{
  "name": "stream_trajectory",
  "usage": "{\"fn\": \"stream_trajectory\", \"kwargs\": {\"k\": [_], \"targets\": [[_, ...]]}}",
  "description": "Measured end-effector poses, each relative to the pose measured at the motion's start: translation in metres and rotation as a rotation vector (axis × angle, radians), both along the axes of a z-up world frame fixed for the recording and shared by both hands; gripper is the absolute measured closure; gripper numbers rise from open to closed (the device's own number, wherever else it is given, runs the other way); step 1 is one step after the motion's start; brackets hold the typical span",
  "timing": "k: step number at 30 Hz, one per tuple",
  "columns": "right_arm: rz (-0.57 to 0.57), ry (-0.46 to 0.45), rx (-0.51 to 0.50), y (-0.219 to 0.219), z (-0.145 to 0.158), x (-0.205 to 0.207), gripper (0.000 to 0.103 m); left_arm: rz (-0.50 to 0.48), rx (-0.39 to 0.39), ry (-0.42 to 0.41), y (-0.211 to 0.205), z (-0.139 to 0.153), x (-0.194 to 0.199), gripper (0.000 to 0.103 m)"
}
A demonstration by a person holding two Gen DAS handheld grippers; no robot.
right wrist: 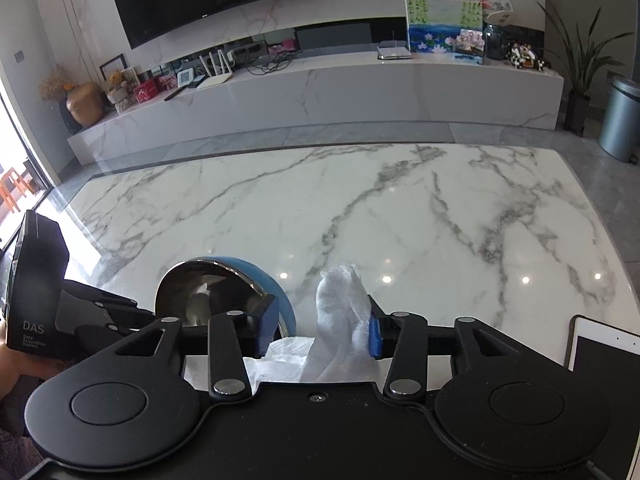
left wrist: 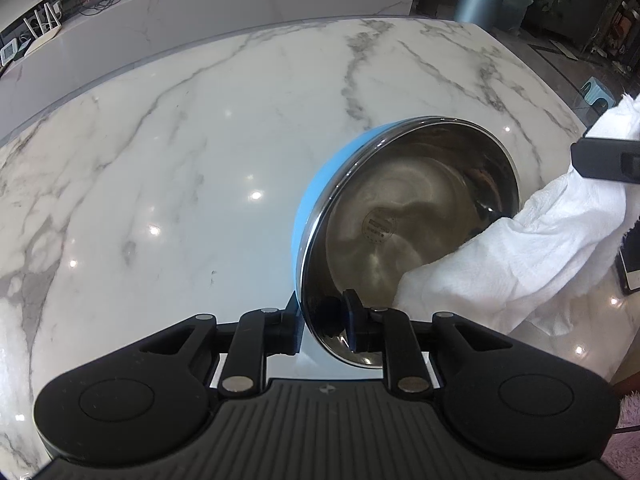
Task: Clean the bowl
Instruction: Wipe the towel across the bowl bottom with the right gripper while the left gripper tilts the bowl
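Left gripper (left wrist: 324, 320) is pinched on the near rim of the bowl (left wrist: 400, 216), holding it tipped on edge above the table (left wrist: 200, 168), steel inside turned toward the right gripper (right wrist: 320, 328). That one's jaws stand fairly wide, yet a white cloth (left wrist: 520, 256) sits bunched against its right finger; firmness of hold unclear. The cloth's free end drapes into the bowl's right side. Judged: wiping stage. Next the cloth must press and sweep round the inner wall while the bowl stays steady. Table is glossy grey-veined marble. Beyond the bowl: long low marble cabinet, wall television, metal bin.
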State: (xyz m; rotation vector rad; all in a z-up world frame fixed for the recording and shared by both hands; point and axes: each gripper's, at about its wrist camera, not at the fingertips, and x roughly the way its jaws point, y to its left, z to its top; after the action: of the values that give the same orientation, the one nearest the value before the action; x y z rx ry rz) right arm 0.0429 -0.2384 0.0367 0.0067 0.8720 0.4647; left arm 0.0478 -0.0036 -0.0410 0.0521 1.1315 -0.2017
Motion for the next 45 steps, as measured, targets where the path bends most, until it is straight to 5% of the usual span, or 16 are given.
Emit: {"fn": "stream_trajectory", "kwargs": {"k": [16, 22, 35, 39, 45], "targets": [[-0.056, -0.019, -0.152, 0.002, -0.013, -0.005, 0.047, 0.000, -0.004, 0.008, 0.001, -0.001, 0.000, 0.084], [-0.004, -0.013, -0.098, 0.005, -0.001, -0.017, 0.037, 0.001, 0.002, 0.008, -0.001, 0.000, 0.000, 0.084], [0.062, 0.119, -0.060, 0.035, -0.057, -0.015, 0.035, -0.001, 0.007, 0.013, -0.003, -0.001, -0.001, 0.081], [0.071, 0.136, -0.028, 0.038, -0.066, -0.012, 0.036, -0.003, 0.009, 0.015, -0.003, -0.002, -0.001, 0.080], [0.056, 0.173, 0.020, 0.035, -0.075, -0.008, 0.055, -0.007, 0.010, 0.013, -0.001, -0.003, -0.001, 0.080]]}}
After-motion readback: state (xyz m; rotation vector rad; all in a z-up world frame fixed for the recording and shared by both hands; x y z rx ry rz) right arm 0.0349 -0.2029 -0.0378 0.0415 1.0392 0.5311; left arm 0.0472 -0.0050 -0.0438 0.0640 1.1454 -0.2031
